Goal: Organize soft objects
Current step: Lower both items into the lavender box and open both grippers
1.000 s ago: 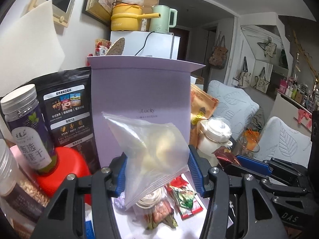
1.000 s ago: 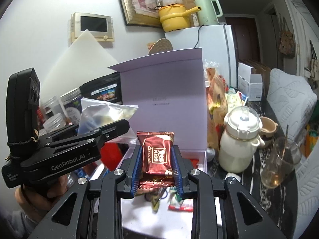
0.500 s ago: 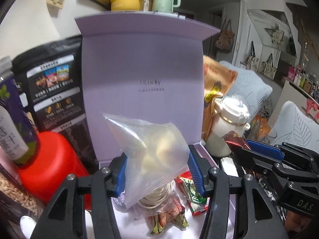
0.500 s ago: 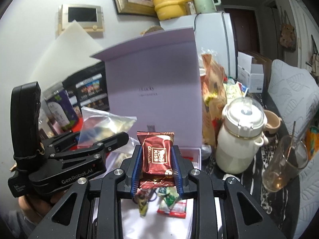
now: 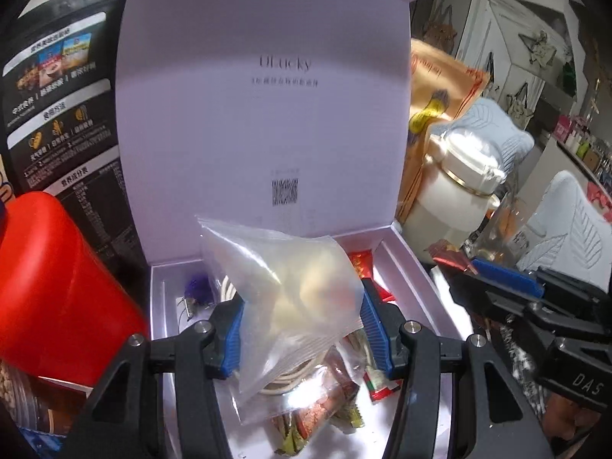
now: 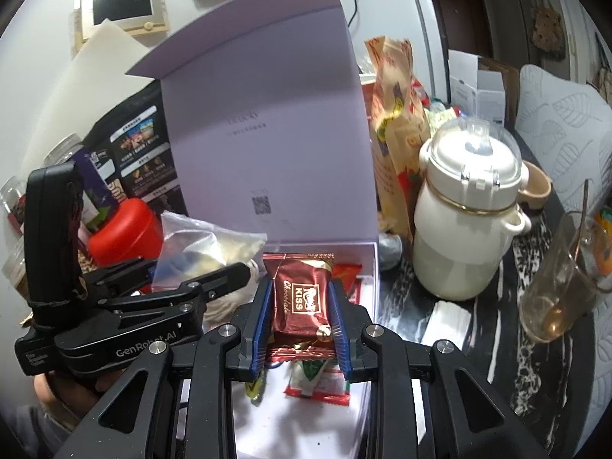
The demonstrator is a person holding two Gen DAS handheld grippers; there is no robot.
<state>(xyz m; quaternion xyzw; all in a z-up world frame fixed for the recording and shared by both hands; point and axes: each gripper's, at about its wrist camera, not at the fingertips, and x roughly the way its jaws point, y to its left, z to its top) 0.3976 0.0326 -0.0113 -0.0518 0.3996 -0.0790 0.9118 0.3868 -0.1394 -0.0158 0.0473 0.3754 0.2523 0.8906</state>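
Note:
My left gripper is shut on a clear zip bag with pale pieces inside and holds it over the open lilac gift box. My right gripper is shut on a dark red Kiss chocolate packet, also above the box, just right of the left gripper. Inside the box lie snack packets, a white cable coil, a purple tassel and a green-and-red packet. The box lid stands upright behind.
A red container and a black food pouch stand left of the box. A cream lidded pot, an orange snack bag and a glass cup with a spoon stand on the dark marbled table to the right.
Both grippers have moved forward and down toward the open box with their loads. The lid now fills more of each view and the box interior shows more fully.

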